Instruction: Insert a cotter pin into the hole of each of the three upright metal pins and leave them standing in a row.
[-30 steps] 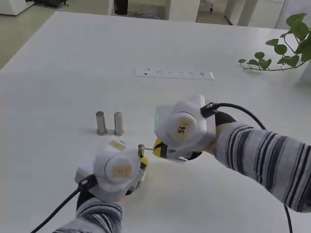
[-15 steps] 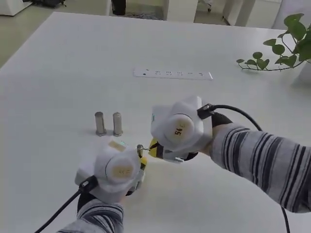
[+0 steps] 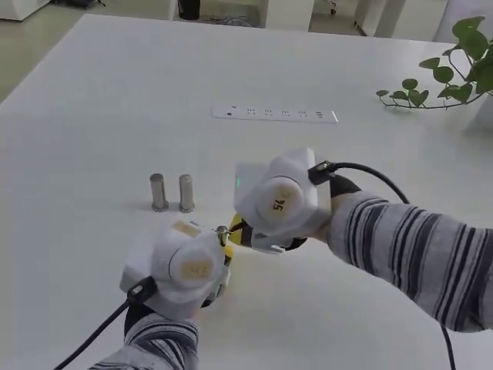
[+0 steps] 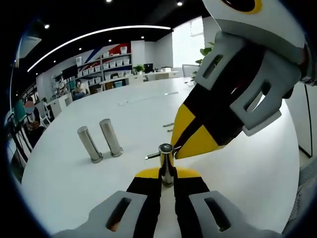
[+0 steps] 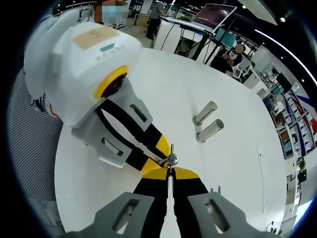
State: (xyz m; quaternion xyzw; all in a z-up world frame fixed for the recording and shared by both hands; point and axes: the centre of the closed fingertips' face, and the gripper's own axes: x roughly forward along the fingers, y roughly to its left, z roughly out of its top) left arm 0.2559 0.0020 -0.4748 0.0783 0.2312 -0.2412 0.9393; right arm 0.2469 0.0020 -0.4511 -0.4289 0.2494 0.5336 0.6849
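Table (image 3: 115,92): white, matte, smooth; its edges are cut off in the head view.

Left gripper (image 4: 166,174): white moulded shell, black jaws with yellow tips; jaws pressed onto the lower shaft of the pin (image 4: 166,159), which stands upright between the two grippers, near the front of the table.

Pin: polished grey metal cylinder with a round, flat top; its base is hidden between the left gripper's jaws, so contact with the table cannot be told; in the head view the shells cover all but its top.

Cotter pin (image 4: 151,156): thin wire; one end pokes out of the pin's side just under the top; the rest is hidden behind the pin and the yellow tips.

Right gripper (image 5: 170,173): same build as the left; jaws drawn together to a hairline, pinching the cotter pin right at the pin's top; the wire between the tips is hard to make out.

Second pin (image 3: 159,192), third pin (image 3: 186,193): same metal cylinders, upright, just beside each other, apart from the grippers; whether they carry cotter pins is too small to tell.

Power strip (image 3: 275,116): white, long, flat, farther back.

Plant (image 3: 451,69): round green leaves on thin stems, cut off at the right edge.

Sleeve (image 3: 416,254): striped knit, grey and dark; a black cable (image 3: 370,173) runs from the right gripper.
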